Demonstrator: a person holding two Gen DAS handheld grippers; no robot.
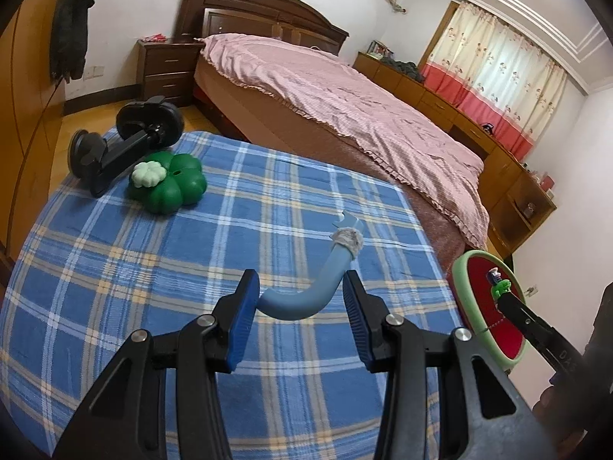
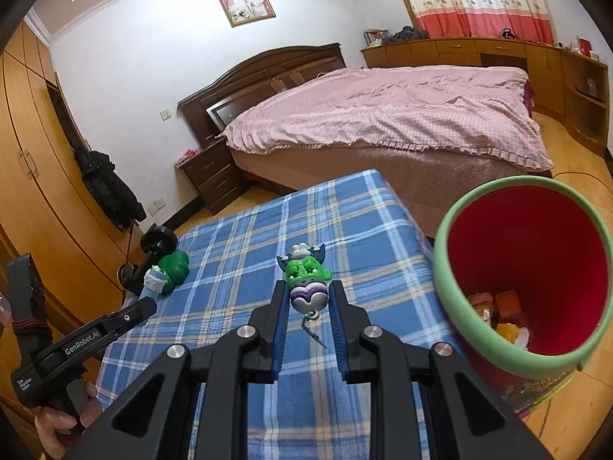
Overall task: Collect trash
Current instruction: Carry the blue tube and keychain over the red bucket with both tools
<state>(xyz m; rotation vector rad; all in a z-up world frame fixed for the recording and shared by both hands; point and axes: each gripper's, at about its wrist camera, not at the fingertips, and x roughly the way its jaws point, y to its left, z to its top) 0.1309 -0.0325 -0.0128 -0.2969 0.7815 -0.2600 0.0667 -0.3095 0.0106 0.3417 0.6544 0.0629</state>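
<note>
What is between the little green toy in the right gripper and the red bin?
Nothing visible. The right hand-held gripper holds the green toy above the plaid cloth, and the red bin stands open just to its right, with only air between them. The bin's mouth is uncovered.

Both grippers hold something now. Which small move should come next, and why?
Probably carry the right gripper, shut on the green keychain toy, sideways over the bin and let go. The bin's red mouth is open close beside it and already holds scraps. The left gripper with its blue curved tool can follow.
</note>
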